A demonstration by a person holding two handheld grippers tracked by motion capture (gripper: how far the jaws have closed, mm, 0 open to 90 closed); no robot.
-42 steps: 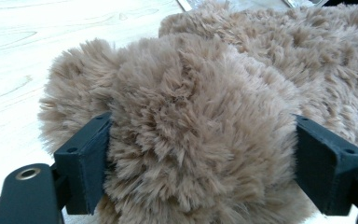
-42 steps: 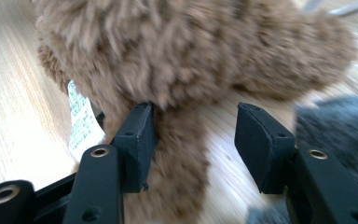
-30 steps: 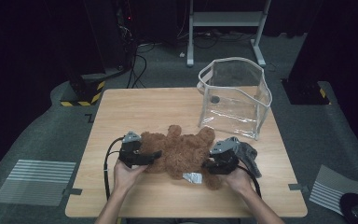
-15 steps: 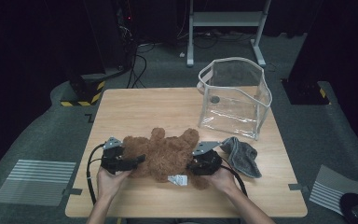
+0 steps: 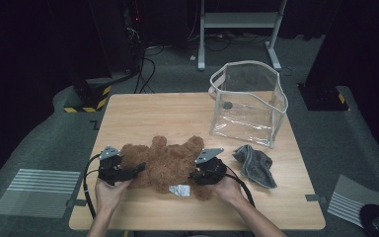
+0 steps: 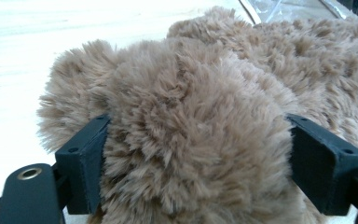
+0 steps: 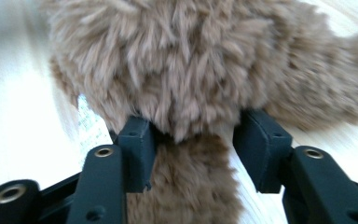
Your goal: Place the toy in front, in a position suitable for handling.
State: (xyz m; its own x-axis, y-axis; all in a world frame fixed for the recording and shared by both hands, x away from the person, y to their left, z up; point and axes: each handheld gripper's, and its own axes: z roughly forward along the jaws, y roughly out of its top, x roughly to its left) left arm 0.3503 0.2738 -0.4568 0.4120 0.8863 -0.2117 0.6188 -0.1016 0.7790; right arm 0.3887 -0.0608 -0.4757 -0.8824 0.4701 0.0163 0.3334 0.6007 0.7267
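While the brown plush bear [image 5: 165, 163] lies flat near the front edge of the desk [image 5: 177, 113], roughly midway between its left and right edges, a person's two hands work at it from either side. The left gripper [image 5: 137, 169] sits at the bear's left end; in the left gripper view its fingers [image 6: 84, 163] stand wide apart with a thick bulge of fur packed between them, the pile brushing both pads, and they have just been opening a little. The right gripper [image 5: 193, 174] is at the bear's right end, close to the white sewn-in label [image 5: 179, 190]. Its fingers [image 7: 137, 149] straddle a narrower furry limb with a gap showing on the right side, and they too have just been opening. Toward the back right corner stands a clear plastic bag [image 5: 249, 101], upright and open-topped, and a crumpled grey cloth [image 5: 256, 165] lies just in front of it, near the right edge.
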